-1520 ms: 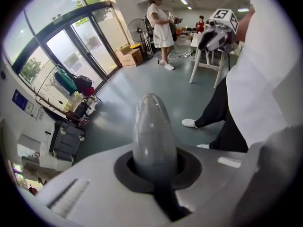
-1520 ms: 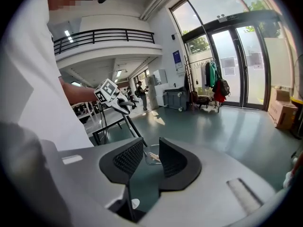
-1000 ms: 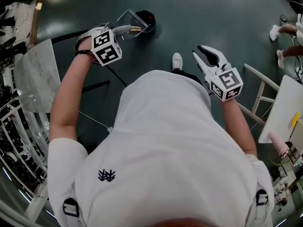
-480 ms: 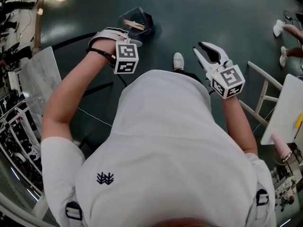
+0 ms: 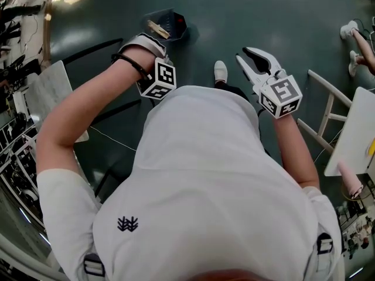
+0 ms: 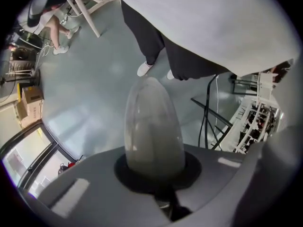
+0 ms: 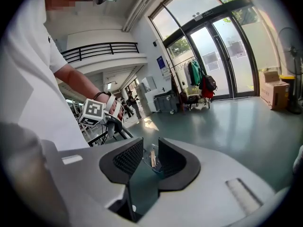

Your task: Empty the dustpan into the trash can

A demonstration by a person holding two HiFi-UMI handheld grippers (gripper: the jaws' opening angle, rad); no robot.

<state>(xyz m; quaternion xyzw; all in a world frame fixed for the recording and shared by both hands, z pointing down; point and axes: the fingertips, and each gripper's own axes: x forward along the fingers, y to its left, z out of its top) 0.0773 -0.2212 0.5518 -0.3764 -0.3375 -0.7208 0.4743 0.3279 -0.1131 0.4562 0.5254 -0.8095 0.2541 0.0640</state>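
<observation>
A clear dustpan (image 5: 158, 21) with a wooden stick (image 5: 156, 28) in it hangs tilted over a small black trash can (image 5: 181, 23) on the dark floor ahead of me. My left gripper (image 6: 156, 174) is shut on the dustpan's grey rounded handle (image 6: 154, 126), whose end points back at my legs. In the head view its marker cube (image 5: 159, 78) sits near my chest and its jaws are hidden. My right gripper (image 5: 248, 57) is held out at the right, open and empty. Through its jaws (image 7: 150, 151) I see the dustpan (image 7: 152, 161) and the left cube (image 7: 93, 111).
A white chair (image 5: 324, 119) and a white table (image 5: 356, 134) stand at my right. A marble tabletop (image 5: 44, 92) and metal racks (image 5: 14, 168) are at my left. Black cables (image 5: 96, 47) run over the floor. Another person's feet (image 5: 351, 29) show at top right.
My left wrist has turned, so the cube swung down toward my body. The dustpan tipped up over the trash can. The right gripper has barely moved.
</observation>
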